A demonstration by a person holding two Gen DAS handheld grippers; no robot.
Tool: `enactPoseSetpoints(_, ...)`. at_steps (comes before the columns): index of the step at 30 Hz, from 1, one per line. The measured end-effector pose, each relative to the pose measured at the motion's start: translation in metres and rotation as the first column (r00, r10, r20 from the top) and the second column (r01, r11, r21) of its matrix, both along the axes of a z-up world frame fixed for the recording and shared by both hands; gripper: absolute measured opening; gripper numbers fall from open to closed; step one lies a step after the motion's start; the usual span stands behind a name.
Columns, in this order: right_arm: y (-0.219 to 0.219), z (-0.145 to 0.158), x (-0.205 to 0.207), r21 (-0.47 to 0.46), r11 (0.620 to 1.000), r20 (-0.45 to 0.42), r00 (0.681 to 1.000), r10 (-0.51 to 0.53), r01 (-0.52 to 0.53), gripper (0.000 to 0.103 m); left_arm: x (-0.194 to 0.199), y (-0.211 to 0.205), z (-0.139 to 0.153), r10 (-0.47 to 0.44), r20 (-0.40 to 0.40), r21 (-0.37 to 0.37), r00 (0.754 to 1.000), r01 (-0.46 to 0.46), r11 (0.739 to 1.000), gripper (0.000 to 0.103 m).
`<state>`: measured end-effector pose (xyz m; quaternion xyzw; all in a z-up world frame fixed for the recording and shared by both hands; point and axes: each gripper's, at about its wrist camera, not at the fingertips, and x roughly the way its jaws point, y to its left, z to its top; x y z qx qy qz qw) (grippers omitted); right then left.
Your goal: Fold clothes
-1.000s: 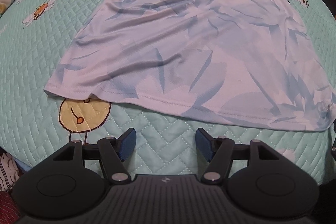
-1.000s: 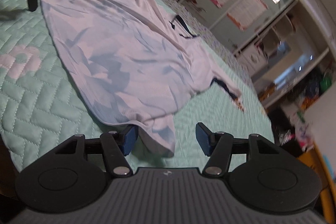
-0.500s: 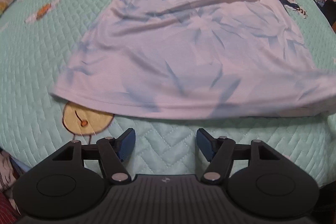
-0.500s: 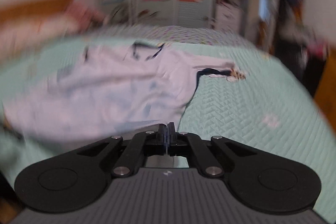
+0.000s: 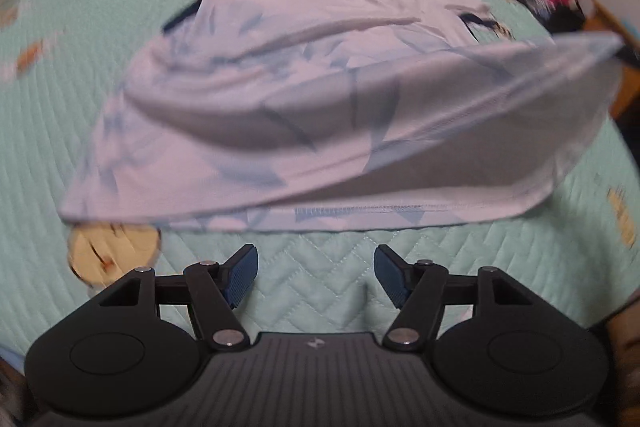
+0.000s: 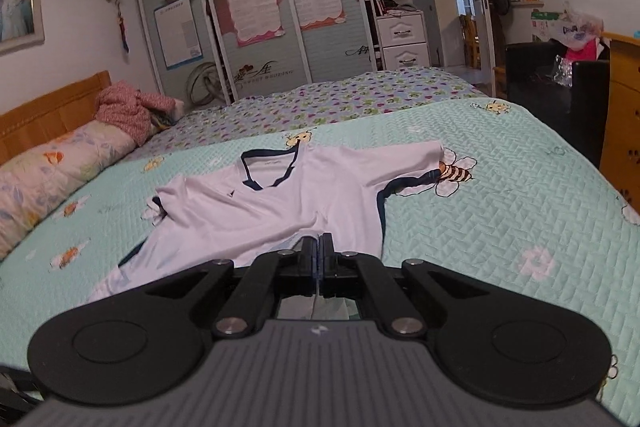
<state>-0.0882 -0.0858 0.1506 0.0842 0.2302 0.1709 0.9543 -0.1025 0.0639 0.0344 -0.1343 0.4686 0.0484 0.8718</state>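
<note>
The right gripper, low in the centre of its frame, has its black jaws pinched together on a hem corner of the white short-sleeved shirt with navy collar trim, lifting that corner off the mint-green quilted bedspread. The left gripper hangs with its blue-padded jaws wide apart and empty, just below the shirt's near hem, over bare quilt. The shirt fills the middle of both frames.

White shirt, corner lifted
</note>
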Motion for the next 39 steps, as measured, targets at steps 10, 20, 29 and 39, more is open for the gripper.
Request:
enactPoseSetpoints(10,0.004,0.003,0.002,0.058,0.998,-0.035,0.999,0.005,-0.003,0.000,-0.003,0.038,-0.037,0.309,-0.112,-0.548,0.945,-0.318,0.774,0.067)
enactPoseSetpoints(20,0.009,0.015,0.000,0.070,0.997,-0.020,1.000,0.016,-0.015,0.000,0.021,0.022,-0.046,0.372,-0.012,-0.576,0.928,-0.311,0.756,0.067)
enactPoseSetpoints(29,-0.002,0.011,0.004,0.087,0.995,-0.057,0.998,-0.036,0.041,0.001,0.010,0.042,-0.043,0.331,-0.004,-0.525,0.944,-0.284,0.802,0.000)
enactPoseSetpoints(39,-0.015,0.001,-0.014,0.044,0.997,-0.107,0.993,-0.055,0.060,0.005,-0.037,0.057,0.010,0.246,0.061,-0.403,0.967,-0.201,0.893,0.000)
